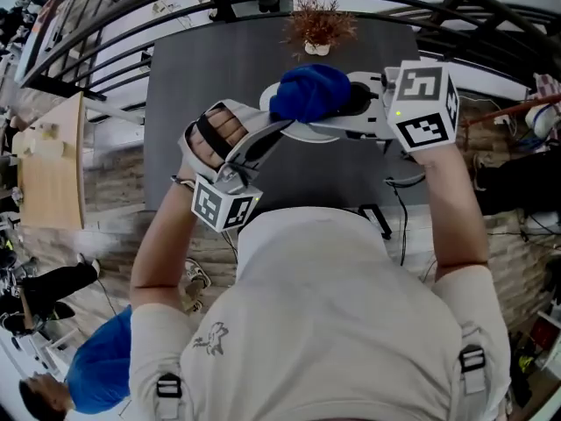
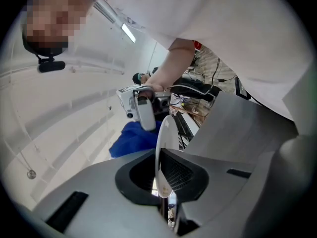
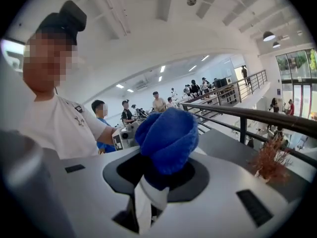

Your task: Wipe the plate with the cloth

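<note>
Dark grey table below, black railings along its far side, a bright hall behind. The work itself goes on in the air above the tabletop.

The left gripper has its two jaws drawn almost together on the rim of the plate. They pinch it so that it shows between them edge-on, as a thin white sliver. The right gripper has its jaws closed on the lower end of the cloth, and the rest bulges out past them in a fat rounded wad.

The cloth is a deep, bright blue, thick and nubby like towelling, bunched rather than folded. The plate is plain white, round and smooth.

Seen from above, the blue wad lies over the plate's face and covers a good part of it, with white rim showing on either side. Whether it presses hard or only rests there I cannot tell. Plate and cloth are both held clear of the table, between the two grippers, out in front of the person in the pale shirt.

Counting up — one plate, one cloth, two grippers. One small potted plant with dry reddish twigs stands near the table's far edge, apart from the plate. Several other people stand about in the hall behind.
</note>
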`<state>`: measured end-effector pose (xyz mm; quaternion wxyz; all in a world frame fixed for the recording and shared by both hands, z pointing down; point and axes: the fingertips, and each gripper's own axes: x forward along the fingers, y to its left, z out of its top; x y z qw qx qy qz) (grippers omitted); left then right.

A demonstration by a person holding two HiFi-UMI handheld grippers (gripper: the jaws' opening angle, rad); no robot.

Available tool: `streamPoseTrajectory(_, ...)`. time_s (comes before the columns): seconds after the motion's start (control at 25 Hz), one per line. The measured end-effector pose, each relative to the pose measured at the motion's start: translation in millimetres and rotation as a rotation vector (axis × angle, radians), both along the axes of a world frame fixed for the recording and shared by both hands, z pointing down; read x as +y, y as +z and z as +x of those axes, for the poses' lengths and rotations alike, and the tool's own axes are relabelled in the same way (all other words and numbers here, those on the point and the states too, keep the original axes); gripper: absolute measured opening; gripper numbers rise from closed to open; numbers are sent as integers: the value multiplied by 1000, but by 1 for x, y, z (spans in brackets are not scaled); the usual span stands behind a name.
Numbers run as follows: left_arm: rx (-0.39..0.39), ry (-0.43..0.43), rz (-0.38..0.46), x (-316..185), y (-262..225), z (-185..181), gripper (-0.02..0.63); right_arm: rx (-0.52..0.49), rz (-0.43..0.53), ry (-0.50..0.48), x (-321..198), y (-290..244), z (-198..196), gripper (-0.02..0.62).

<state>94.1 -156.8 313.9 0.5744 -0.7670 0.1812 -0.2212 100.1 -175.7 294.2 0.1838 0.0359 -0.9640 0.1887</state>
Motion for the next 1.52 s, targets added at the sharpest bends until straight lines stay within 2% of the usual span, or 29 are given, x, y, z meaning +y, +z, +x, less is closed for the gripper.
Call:
streamPoseTrajectory(0.16,-4,-42,-20,-12,0,-13,23,0,-80,-10,11,14,22,117)
streamPoseTrajectory(0.4,19,-19,-10,-1,-11,-15,23,106,-145,105,-29,54,60,117)
streamPoseTrajectory(0.56,3,14,20,13,-16,-2,23,139,-155,92,-45,57,53,117)
streamPoseTrajectory(0.72,17,-4,29,10,-21,-9,23,179,-115,53,-53,47,41,117)
streamPoseTrajectory(1.0,9,26,64,21,-25,-6,23,83,-168,-22,-55,22,23,117)
streamPoseTrajectory(1.16,-7,49,76,27,-21,4,23,72,-194,-138,-33,17,3,117)
streamPoseTrajectory(1.32,3,35,66,20,-18,5,23,-29,-221,-236,-2,-5,-5,117)
streamPoseTrajectory(1.44,28,11,46,12,-18,-3,23,-73,-224,-254,10,-13,0,117)
streamPoseTrajectory(1.52,29,3,41,10,-16,-10,23,-63,-226,-237,10,-6,8,117)
